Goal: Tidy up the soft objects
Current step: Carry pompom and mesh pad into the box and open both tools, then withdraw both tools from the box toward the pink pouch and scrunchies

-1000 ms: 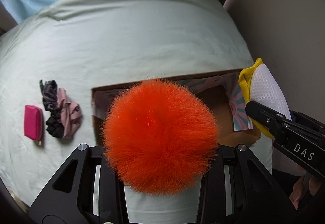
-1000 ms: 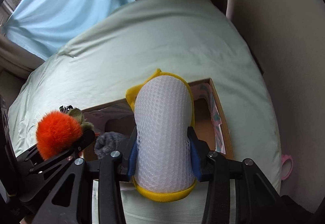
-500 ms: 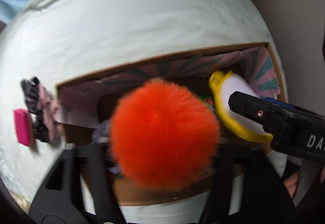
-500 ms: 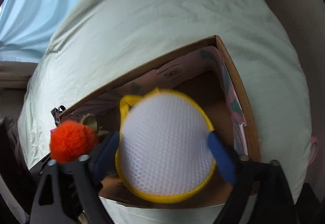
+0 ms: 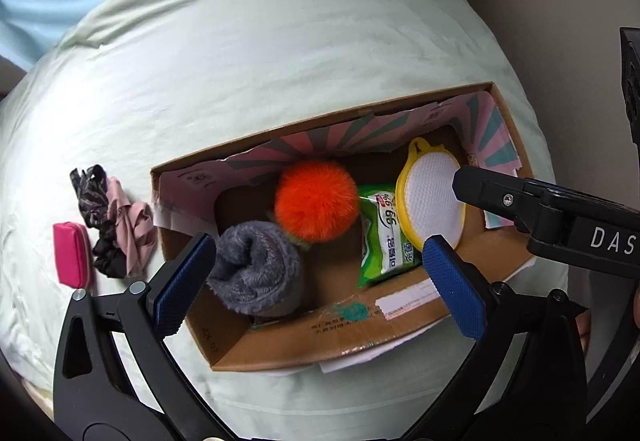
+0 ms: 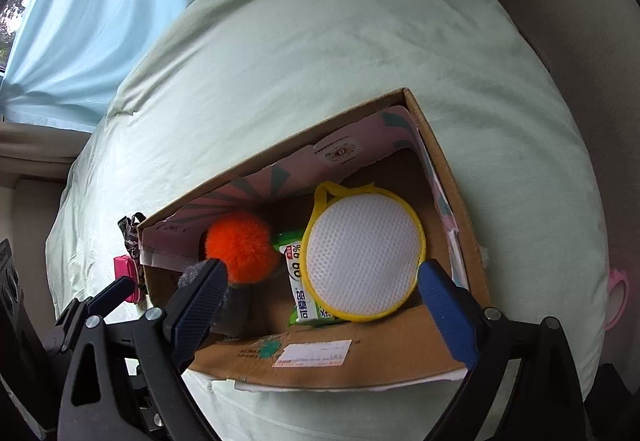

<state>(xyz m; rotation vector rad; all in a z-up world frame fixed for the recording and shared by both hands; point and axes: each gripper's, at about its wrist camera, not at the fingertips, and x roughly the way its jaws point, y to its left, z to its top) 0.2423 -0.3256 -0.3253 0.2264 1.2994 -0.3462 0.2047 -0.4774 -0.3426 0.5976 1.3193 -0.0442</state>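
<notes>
An orange fur pompom point(image 5: 316, 201) sits mid-frame inside an open cardboard box point(image 5: 320, 345), beside a rolled grey fuzzy sock point(image 5: 256, 273), a green wipes packet point(image 5: 384, 233) and a yellow-rimmed white mesh pad point(image 5: 432, 197) leaning at right.

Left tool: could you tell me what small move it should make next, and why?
Probably lift the left tool clear of the cardboard box and swing left toward the scrunchies. It is open and empty, the orange pompom lies in the box, while the scrunchies and pink pouch remain outside on the bed.
</notes>
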